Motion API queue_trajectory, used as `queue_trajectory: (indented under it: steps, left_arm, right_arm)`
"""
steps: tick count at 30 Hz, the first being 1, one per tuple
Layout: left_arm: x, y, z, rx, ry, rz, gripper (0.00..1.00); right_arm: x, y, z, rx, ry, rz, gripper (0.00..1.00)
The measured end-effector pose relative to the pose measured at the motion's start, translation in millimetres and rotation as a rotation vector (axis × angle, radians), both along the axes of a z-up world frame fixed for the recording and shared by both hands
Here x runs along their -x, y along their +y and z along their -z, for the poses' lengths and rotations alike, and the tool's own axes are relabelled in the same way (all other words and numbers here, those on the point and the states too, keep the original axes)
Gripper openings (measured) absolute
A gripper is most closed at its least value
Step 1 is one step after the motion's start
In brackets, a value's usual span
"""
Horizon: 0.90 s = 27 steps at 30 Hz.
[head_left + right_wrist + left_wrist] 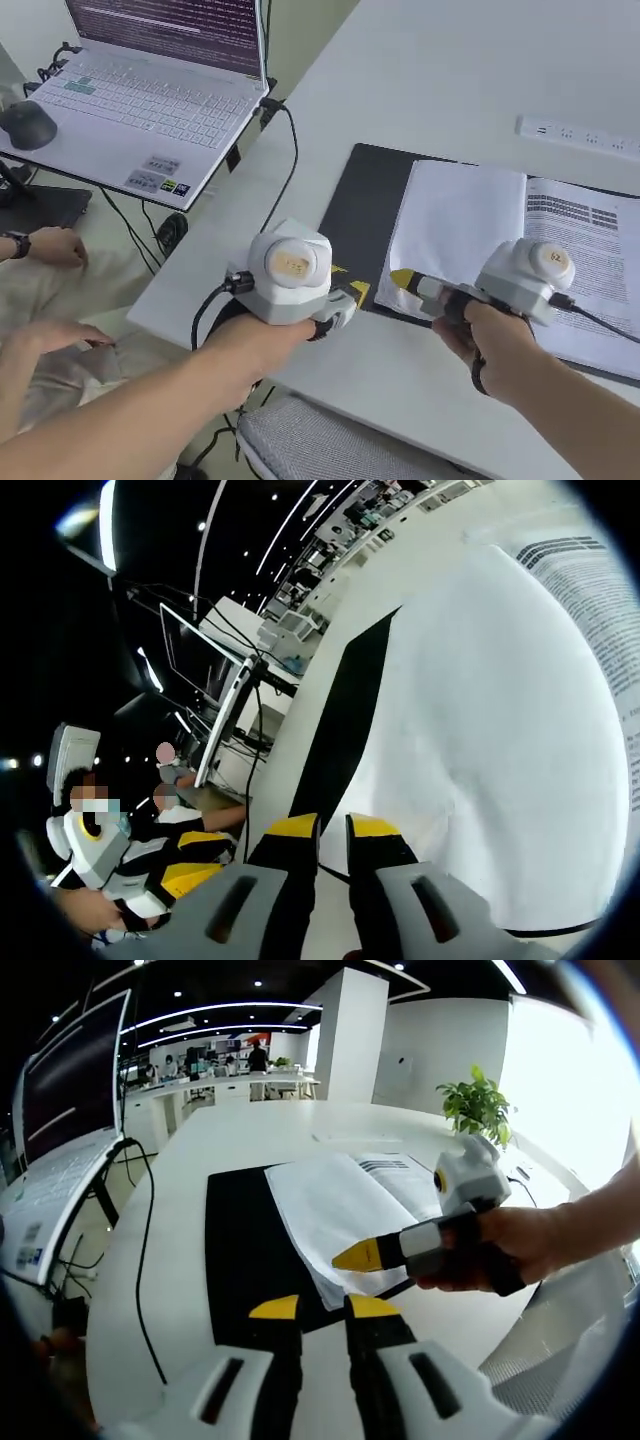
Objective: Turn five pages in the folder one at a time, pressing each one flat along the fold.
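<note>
The folder lies open on the white table, its black inside cover (360, 215) (235, 1250) (345, 710) to the left. A blank white page (455, 225) (330, 1205) (480, 730) lies turned over it, slightly bowed. A printed page (600, 250) (400, 1175) (600, 590) lies flat on the right. My left gripper (350, 285) (323, 1307) is shut and holds nothing, at the folder's near left corner. My right gripper (402, 279) (333, 826) (357, 1255) is shut too, its yellow tips at the blank page's near edge, pointing left toward the left gripper (195, 875).
A laptop (150, 90) stands on a lower desk at the left, with a mouse (28, 122) and a cable (290, 150) running over the table edge. A power strip (580, 138) lies at the back right. Another person's hands (55, 245) rest at the left. A chair (320, 445) sits below.
</note>
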<state>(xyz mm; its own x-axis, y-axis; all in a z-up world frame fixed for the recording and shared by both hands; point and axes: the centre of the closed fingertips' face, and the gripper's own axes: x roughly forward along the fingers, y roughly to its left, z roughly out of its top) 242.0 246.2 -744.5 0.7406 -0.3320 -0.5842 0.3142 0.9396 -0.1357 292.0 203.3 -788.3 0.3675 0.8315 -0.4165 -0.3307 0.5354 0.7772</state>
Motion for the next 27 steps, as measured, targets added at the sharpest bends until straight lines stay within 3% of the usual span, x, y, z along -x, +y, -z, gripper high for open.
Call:
queue_trajectory:
  steps: [7, 16, 21, 27]
  left_arm:
    - [-15.8, -21.8, 14.6, -0.005, 0.007, 0.037, 0.14]
    - [-34.0, -45.6, 33.6, -0.023, 0.024, 0.072, 0.13]
    - [-41.3, -49.1, 46.6, -0.044, 0.039, 0.076, 0.12]
    - [-38.9, -44.9, 63.2, -0.083, 0.061, 0.066, 0.12]
  right_arm:
    - [-23.3, -40.7, -14.8, -0.038, -0.019, 0.065, 0.07]
    - [-45.6, -88.4, -14.2, -0.029, -0.022, 0.141, 0.06]
    - [-55.9, -103.0, -11.4, -0.035, -0.016, 0.159, 0.06]
    - [-72.5, -113.2, -7.4, -0.068, 0.008, 0.159, 0.04]
